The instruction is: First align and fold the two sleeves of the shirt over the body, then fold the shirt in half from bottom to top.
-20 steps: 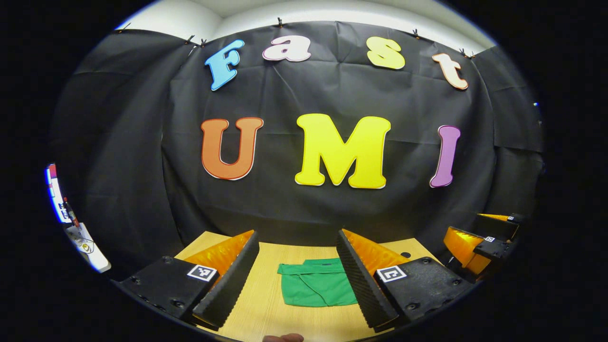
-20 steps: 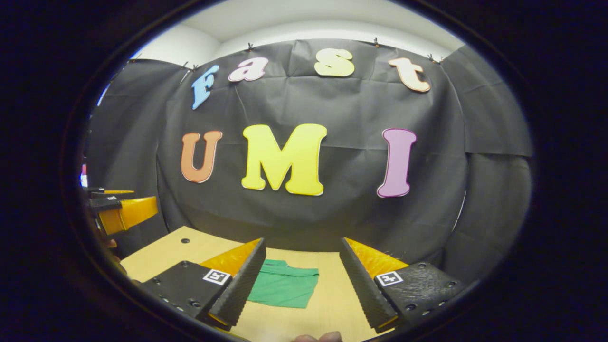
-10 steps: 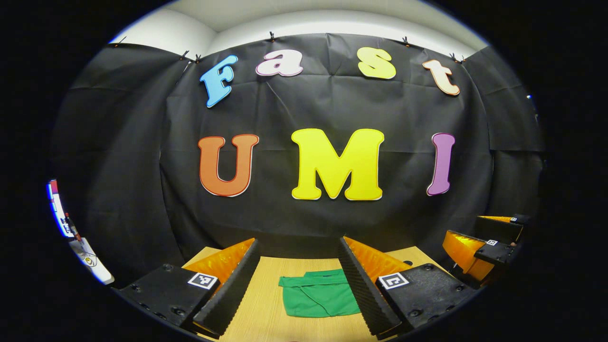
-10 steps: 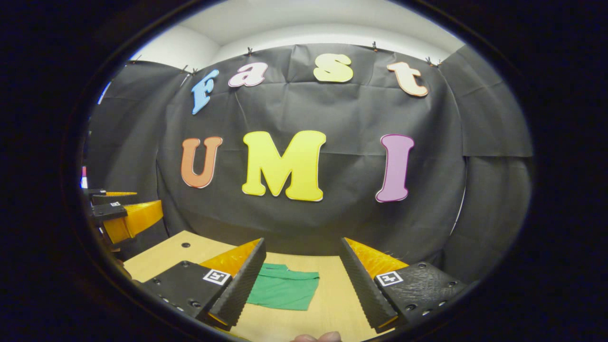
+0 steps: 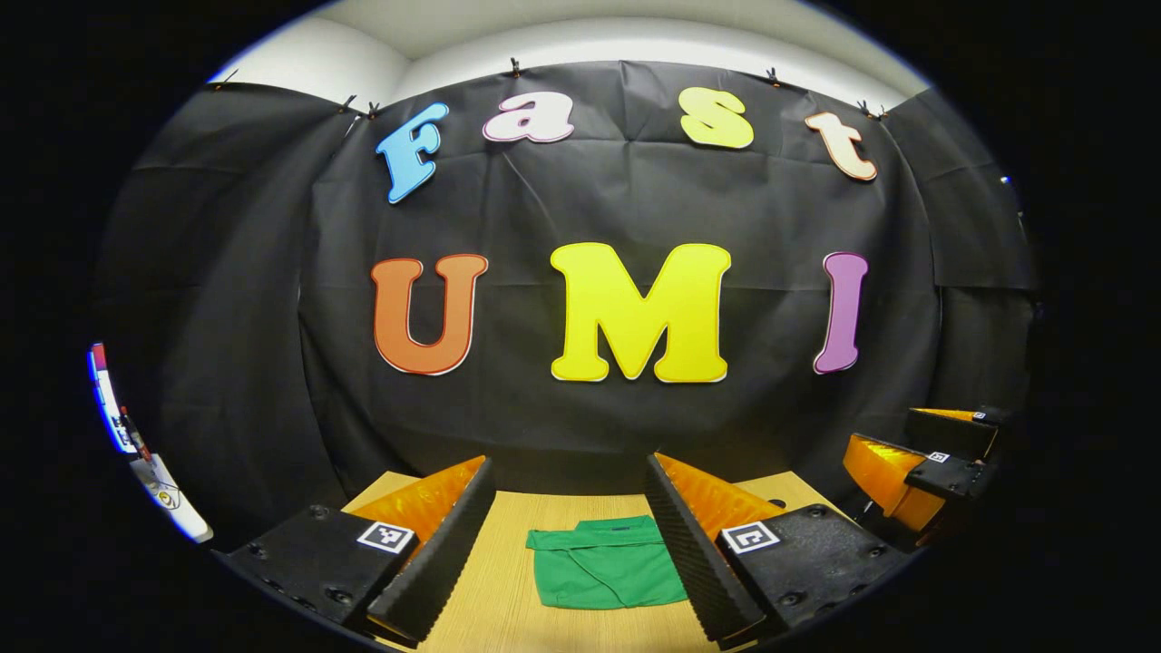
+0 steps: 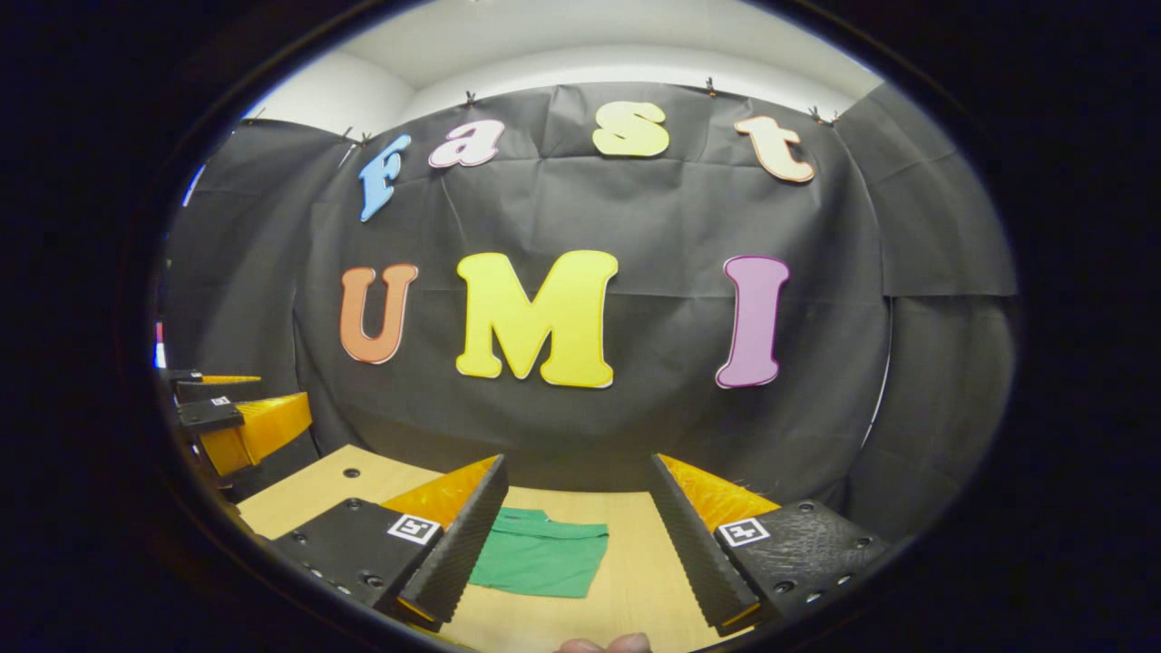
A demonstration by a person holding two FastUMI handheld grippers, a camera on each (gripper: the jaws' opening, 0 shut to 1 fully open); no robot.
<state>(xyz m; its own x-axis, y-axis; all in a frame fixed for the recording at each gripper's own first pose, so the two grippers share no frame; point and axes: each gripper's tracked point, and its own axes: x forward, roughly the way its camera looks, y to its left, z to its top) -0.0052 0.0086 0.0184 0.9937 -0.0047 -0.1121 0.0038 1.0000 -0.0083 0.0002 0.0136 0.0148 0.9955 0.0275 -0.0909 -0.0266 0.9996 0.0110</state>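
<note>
A green shirt [image 5: 603, 567] lies folded into a small rectangle on the wooden table [image 5: 508, 589]. My left gripper [image 5: 567, 544] is open above the table's near side, and the shirt sits between its fingers, farther off. The shirt [image 6: 541, 558] also appears in the right gripper view, partly hidden behind a finger. My right gripper [image 6: 576, 544] is open and empty, held above the table. In the left gripper view the right gripper [image 5: 921, 458] hangs at the far right. In the right gripper view the left gripper [image 6: 231, 417] hangs at the far left.
The black cloth wall [image 5: 580, 417] stands just behind the table's far edge. Small round holes mark the tabletop [image 6: 350, 472] near its back corners. A fingertip [image 6: 603, 644] pokes in at the bottom of the right gripper view.
Both grippers have tilted up slightly and pulled back a little, so the shirt sits lower in both views. The shirt itself has not moved.
</note>
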